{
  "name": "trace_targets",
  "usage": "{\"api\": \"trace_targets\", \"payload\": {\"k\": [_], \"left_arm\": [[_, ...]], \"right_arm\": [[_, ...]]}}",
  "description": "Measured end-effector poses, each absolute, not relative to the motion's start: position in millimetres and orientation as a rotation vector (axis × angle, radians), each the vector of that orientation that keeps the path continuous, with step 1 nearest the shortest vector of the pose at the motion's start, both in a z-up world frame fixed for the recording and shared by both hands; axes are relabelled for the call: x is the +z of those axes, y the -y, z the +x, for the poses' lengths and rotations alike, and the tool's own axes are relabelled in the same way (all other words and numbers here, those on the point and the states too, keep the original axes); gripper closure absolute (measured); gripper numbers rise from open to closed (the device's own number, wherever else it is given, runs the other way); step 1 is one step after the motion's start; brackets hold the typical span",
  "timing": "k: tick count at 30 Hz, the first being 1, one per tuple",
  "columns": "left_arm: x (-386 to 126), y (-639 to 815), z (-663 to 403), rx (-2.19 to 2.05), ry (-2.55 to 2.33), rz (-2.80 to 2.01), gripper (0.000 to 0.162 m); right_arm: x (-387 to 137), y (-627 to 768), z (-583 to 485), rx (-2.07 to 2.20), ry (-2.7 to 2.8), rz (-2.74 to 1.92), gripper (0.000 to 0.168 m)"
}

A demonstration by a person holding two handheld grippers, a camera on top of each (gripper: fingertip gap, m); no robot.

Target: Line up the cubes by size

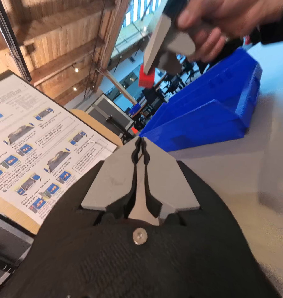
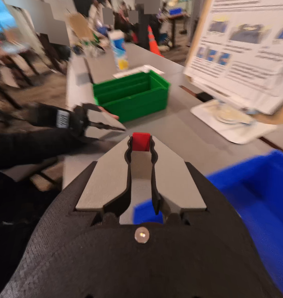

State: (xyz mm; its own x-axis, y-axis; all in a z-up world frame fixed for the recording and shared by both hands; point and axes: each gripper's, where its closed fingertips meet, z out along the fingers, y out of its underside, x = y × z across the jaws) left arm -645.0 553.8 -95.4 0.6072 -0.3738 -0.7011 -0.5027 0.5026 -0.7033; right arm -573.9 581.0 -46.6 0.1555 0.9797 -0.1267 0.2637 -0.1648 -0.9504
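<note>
My right gripper (image 2: 141, 138) is shut on a small red cube (image 2: 140, 141) and holds it in the air above the grey table. The same cube (image 1: 146, 78) shows in the left wrist view, held high by the right gripper (image 1: 148, 72) with a hand around its handle. My left gripper (image 1: 141, 138) is shut and empty, tilted, its tips pointing at a blue bin (image 1: 210, 112). In the right wrist view the left gripper (image 2: 121, 127) sits at the left, close to the cube. No other cubes are in sight.
A green bin (image 2: 132, 103) stands on the grey table (image 2: 186, 129) beyond the cube. A blue bin (image 2: 258, 201) is at the lower right. An instruction sheet on a board (image 1: 40, 145) (image 2: 242, 56) stands behind. A white tray (image 2: 226, 121) lies right of the green bin.
</note>
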Motion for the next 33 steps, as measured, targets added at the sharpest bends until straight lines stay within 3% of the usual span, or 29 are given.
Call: {"api": "trace_targets", "payload": {"k": [6, 13, 21, 33], "left_arm": [[-119.9, -566.9, -640.7, 0.089, -1.007, -1.225, 0.162], [-130.6, -574.2, -642.2, 0.16, -1.029, -1.236, 0.162], [-135.9, -574.6, -640.8, 0.18, -1.055, -1.238, 0.162], [-132.9, -574.4, -642.1, 0.18, -1.047, -1.233, 0.162]], "right_arm": [[-80.3, -676.2, -466.3, 0.294, 1.458, -1.806, 0.15], [-185.1, -695.5, -404.8, -0.252, 1.947, -2.052, 0.149], [-232.1, -705.8, -391.6, -0.387, 2.065, -2.213, 0.149], [-239.7, -717.8, -411.8, -0.23, 2.106, -2.124, 0.149]]}}
